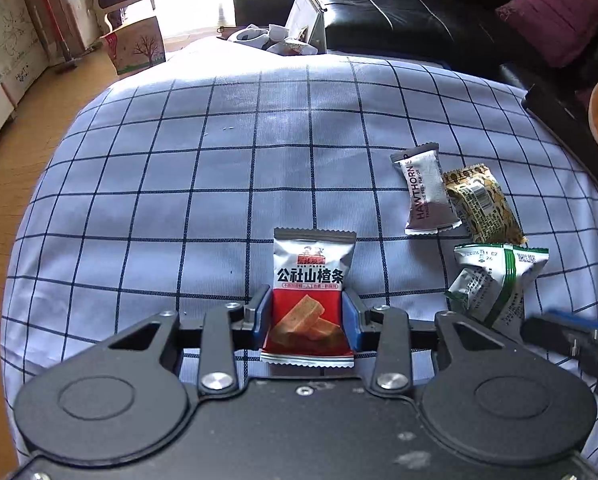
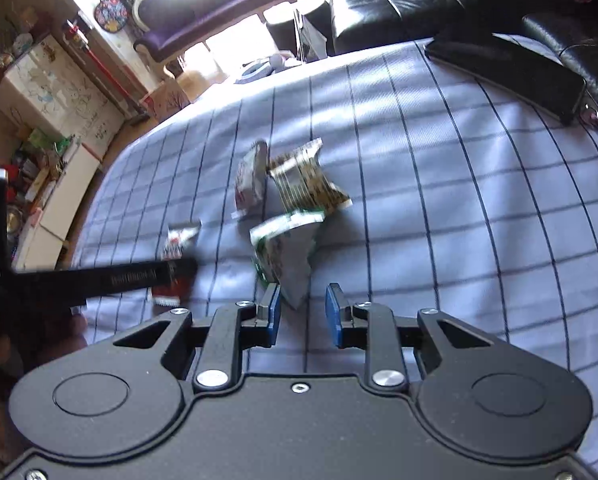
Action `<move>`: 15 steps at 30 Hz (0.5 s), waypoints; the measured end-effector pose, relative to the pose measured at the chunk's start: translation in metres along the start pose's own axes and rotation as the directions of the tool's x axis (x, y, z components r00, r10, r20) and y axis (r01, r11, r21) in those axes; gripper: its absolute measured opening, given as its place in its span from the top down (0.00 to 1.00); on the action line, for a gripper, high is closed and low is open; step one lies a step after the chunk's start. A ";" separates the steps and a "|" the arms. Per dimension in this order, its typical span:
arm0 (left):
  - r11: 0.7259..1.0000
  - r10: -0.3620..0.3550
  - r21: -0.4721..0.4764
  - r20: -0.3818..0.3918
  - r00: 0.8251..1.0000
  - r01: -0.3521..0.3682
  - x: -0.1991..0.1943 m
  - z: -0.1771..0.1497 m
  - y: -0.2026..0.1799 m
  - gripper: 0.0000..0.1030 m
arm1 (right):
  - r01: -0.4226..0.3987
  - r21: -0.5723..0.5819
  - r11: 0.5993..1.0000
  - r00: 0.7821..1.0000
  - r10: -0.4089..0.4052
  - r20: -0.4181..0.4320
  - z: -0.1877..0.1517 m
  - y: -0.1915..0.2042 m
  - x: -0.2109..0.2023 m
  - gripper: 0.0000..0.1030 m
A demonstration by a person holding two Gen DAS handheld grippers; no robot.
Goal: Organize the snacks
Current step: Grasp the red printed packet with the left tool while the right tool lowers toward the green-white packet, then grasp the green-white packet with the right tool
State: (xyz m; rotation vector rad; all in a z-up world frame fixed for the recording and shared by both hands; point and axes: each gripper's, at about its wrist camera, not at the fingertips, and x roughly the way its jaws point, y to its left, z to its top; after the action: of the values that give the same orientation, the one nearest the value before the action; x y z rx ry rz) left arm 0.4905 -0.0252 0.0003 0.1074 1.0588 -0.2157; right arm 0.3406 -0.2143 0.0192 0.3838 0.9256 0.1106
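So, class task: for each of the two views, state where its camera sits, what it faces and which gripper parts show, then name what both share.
Left wrist: on the left gripper, facing down the checked cloth; its blue pads flank a red-and-white snack.
Right wrist: on the right gripper, jaws apart, facing the green-striped packet.
Shared: cloth, snacks, black sofa.

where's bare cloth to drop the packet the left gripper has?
Free: the checked cloth left of and beyond the red-and-white hawthorn packet in the left gripper, out to the far edge. Crowded: right side, where the HAWTHORN packet, gold packet and green-striped packet cluster by the right gripper.
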 end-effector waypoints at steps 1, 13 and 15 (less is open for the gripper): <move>1.000 0.011 0.006 0.001 1.000 -0.011 0.001 -0.001 -0.002 0.61 | -0.004 0.009 1.000 1.000 0.004 0.016 0.004 0.001 0.003 0.64; 1.000 0.016 0.015 0.020 1.000 -0.016 0.002 -0.005 -0.005 0.61 | -0.014 0.051 0.999 0.998 0.011 0.057 0.024 0.008 0.037 0.50; 1.000 0.014 0.012 0.019 1.000 -0.015 0.001 -0.005 -0.005 0.61 | -0.018 0.052 0.998 0.999 0.016 0.049 0.022 0.010 0.039 0.47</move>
State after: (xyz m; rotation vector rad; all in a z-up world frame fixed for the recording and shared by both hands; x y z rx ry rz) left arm 0.4856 -0.0288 -0.0035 0.1236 1.0380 -0.2097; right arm 0.3820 -0.2015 0.0050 0.4412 0.8790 0.0926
